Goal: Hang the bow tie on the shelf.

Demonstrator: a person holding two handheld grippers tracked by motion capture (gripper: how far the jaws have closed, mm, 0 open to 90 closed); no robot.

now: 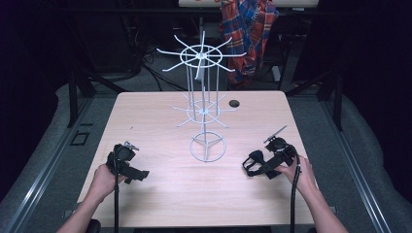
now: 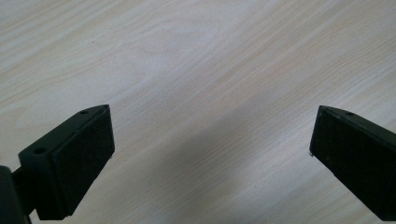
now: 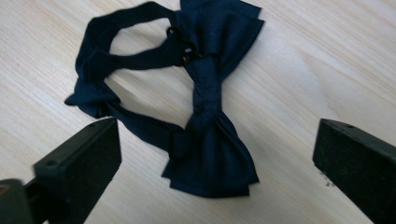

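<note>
While right gripper (image 3: pixel 215 154) gapes, bow tie (image 3: pixel 210 140) lies between.

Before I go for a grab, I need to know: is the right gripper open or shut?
Open. In the right gripper view the right gripper has its jaws set wide apart, and the dark bow tie lies flat on the table between them, ungripped.

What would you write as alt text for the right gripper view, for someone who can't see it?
A dark navy bow tie with its looped neck strap lies flat on a pale wooden table. The right gripper looks down on it, its two black fingers spread wide apart on either side of the bow, not touching it.
</note>
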